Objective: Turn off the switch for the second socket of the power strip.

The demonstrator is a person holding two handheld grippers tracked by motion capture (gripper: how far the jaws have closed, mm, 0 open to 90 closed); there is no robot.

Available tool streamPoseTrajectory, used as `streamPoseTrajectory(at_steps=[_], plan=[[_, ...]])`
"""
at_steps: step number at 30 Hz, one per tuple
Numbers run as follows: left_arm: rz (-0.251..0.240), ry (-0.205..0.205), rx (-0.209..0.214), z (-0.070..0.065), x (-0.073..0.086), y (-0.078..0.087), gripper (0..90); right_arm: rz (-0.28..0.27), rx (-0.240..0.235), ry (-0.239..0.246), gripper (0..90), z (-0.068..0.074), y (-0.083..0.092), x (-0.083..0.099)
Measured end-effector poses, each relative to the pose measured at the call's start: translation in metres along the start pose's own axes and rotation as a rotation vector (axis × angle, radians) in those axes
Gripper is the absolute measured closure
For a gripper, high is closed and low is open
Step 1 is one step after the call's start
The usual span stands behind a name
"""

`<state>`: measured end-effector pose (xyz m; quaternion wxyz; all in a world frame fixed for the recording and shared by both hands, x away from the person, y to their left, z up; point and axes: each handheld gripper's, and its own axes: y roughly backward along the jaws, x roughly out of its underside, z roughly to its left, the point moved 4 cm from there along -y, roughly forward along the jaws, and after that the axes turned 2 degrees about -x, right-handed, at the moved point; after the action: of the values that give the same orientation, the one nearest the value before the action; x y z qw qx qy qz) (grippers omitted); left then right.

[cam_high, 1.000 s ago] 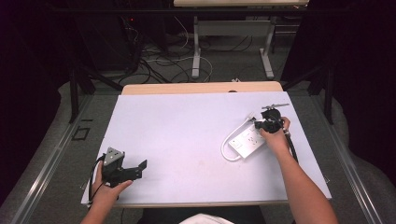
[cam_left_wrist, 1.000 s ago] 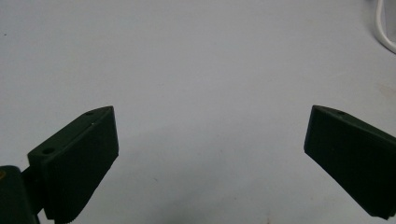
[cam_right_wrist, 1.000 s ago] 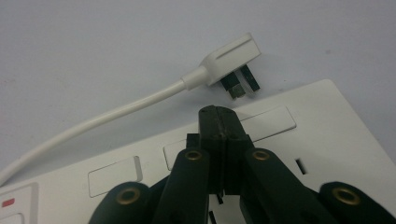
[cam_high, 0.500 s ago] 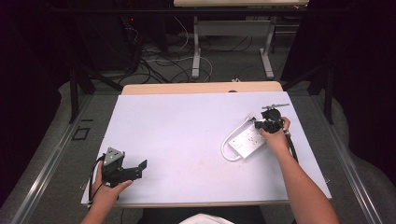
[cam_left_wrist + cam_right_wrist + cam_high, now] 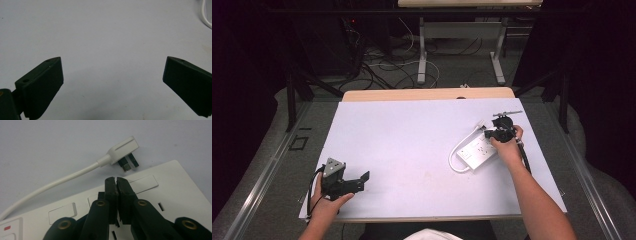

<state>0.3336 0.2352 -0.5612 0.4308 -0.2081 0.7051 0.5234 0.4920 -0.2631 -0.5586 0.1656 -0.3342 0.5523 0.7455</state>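
Right gripper view: the right gripper [image 5: 116,180], jaws pressed together, empty, sits over the white power strip [image 5: 175,195] near the table's [image 5: 412,130] right edge; the left gripper [image 5: 112,75] is spread at the near-left corner.

The right tool [image 5: 116,180], over the power strip [image 5: 175,192], has just parted its jaws a sliver.

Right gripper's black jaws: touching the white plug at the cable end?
Apart. Right gripper view: right gripper sits shut over white power strip; bare strip separates it from white plug.
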Motion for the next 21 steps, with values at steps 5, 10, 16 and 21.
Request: streamPoseTrajectory(at_steps=[5, 10, 16, 21], plan=[[0.0, 0.001, 0.0, 0.0, 0.0, 0.0, 3.1, 0.002, -0.003, 0.0, 83.7, 0.0, 0.002, 0.0], [0.001, -0.002, 0.0, 0.0, 0.0, 0.0, 3.1, -0.01, -0.01, -0.002, 80.3, 0.0, 0.004, -0.001], [0.0, 0.0, -0.001, 0.0, 0.0, 0.0, 3.2, -0.011, -0.013, -0.005, 76.3, 0.0, 0.007, -0.002], [0.0, -0.002, -0.001, 0.0, 0.0, 0.0, 3.1, -0.012, -0.022, 0.009, 71.7, 0.001, 0.01, -0.002]])
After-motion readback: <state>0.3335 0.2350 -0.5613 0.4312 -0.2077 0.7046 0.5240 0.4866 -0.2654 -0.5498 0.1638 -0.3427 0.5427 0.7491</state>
